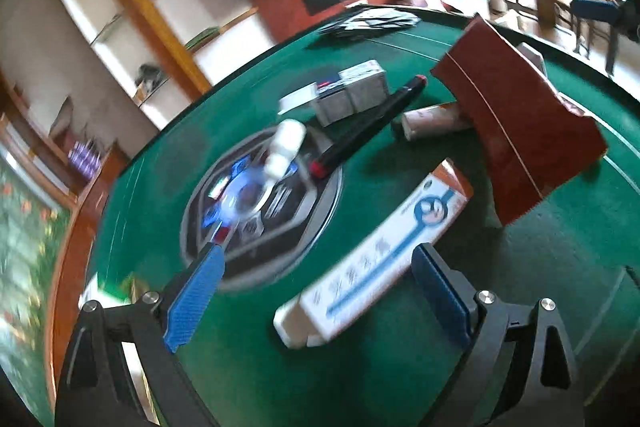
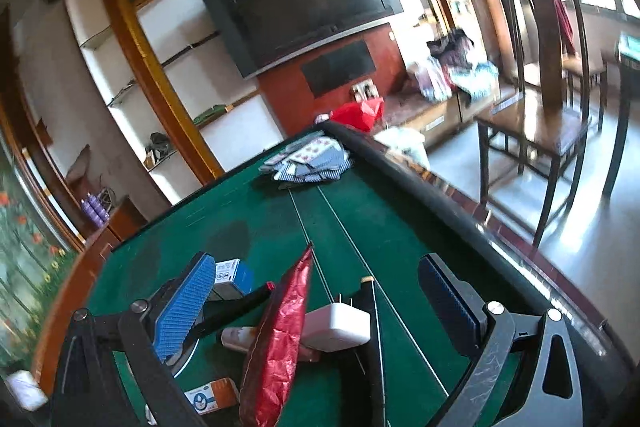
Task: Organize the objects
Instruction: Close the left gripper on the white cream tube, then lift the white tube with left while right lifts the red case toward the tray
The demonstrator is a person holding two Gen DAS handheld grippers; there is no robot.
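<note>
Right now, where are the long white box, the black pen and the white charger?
long white box (image 1: 380, 247): left wrist view, middle of its printed face.
black pen (image 1: 368, 125): left wrist view, middle of its barrel.
white charger (image 2: 338, 327): right wrist view, middle of its body.

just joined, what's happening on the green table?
A person with two handheld grippers is tidying clutter on a green table. The left gripper is open over a long white box, not gripping it. The right gripper is also open and empty, above a red foil bag and a white charger. A black pen, a small box and a tube lie loose nearby. Nothing is held yet.
</note>
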